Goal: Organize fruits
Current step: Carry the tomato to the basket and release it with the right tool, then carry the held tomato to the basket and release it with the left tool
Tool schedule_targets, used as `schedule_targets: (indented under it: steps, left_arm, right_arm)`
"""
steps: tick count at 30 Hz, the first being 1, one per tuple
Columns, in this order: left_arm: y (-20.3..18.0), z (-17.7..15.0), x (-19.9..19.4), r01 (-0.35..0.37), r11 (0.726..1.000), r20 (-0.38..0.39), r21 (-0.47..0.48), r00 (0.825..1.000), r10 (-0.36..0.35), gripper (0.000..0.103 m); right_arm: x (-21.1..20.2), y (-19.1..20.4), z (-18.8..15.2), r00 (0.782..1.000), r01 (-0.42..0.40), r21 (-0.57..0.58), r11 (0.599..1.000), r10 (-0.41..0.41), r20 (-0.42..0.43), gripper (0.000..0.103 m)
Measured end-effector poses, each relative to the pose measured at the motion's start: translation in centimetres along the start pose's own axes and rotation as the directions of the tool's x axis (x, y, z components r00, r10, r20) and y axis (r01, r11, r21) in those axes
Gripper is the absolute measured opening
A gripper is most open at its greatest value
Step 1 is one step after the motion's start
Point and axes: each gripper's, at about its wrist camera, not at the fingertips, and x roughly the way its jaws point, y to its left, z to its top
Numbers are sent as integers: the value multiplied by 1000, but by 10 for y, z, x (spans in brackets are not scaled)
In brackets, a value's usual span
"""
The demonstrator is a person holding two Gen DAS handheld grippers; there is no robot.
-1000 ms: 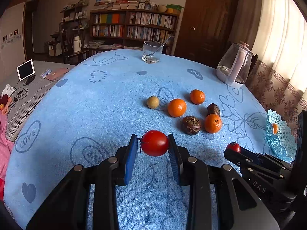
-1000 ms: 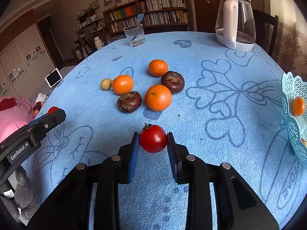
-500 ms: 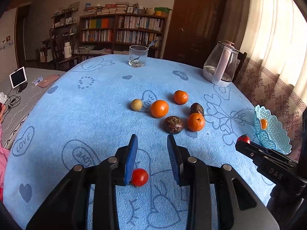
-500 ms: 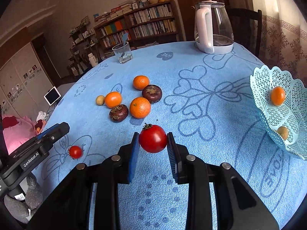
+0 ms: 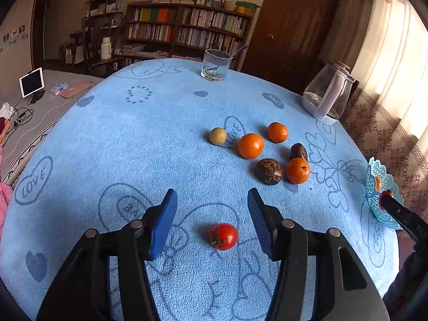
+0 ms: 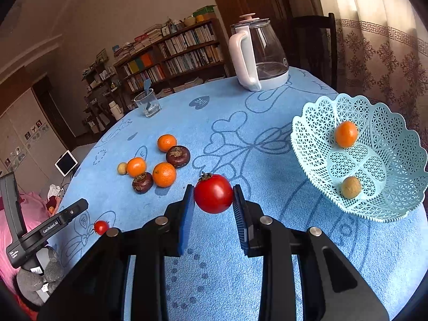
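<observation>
My left gripper (image 5: 211,220) is open above a small red tomato (image 5: 224,236) that lies on the blue tablecloth (image 5: 133,139); that tomato also shows in the right wrist view (image 6: 101,227). My right gripper (image 6: 213,200) is shut on a second red tomato (image 6: 213,197), held in the air left of the light blue lattice basket (image 6: 315,144). The basket holds an orange (image 6: 346,134) and a tan round fruit (image 6: 351,187). A cluster of oranges (image 5: 250,145), dark brown fruits (image 5: 268,171) and a tan fruit (image 5: 218,136) lies mid-table.
A glass kettle (image 6: 258,56) stands at the far right of the table. A drinking glass with a spoon (image 5: 216,65) stands at the far edge. The basket (image 5: 374,195) sits near the table's right edge. A bed with a tablet (image 5: 32,81) lies to the left.
My left gripper let its tomato drop onto the cloth and has opened wide above it. My right gripper carried its tomato up and rightward toward the basket.
</observation>
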Motion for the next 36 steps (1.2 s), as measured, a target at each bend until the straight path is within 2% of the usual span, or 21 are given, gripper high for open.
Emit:
schedule_targets:
  steps: [7,16,18,19,20,21,23,30,36]
  left_arm:
    - [-10,-8,9,23,998,-59,60,998,-19,55]
    - [-24,-22,23,-1,988,-109,154,994,19,53]
    - [-25,-23,25,-3,986,-120,168,992,24,47]
    - [-25,-24,27,-5,985,-125,173,992,27,45]
    - [-25,-25,28,-7,984,-129,176,991,31,42]
    - [-25,-25,29,-9,984,-133,178,991,33,37]
    - [-24,-26,30,-8,984,-138,179,990,33,33]
    - [-28,-26,26,-5,980,-119,200,992,30,27]
    - [-34,-26,19,-1,977,-101,214,995,23,27]
  right_arm:
    - [-20,-35,12,995,62,74,995,-67,72,30]
    - [-32,-74,15,983,132,157,979,-150,106,30]
    - [-31,-81,14,982,140,179,974,-160,101,30]
    - [-31,-85,14,981,143,191,971,-165,99,31]
    - [-31,-87,13,981,144,203,969,-166,99,37]
    - [-31,-90,13,980,144,216,966,-169,102,51]
    - [-34,-93,13,975,152,236,960,-184,121,62]
    - [-43,-97,15,970,155,248,956,-194,143,62]
    - [-51,-103,15,964,157,273,949,-208,165,62]
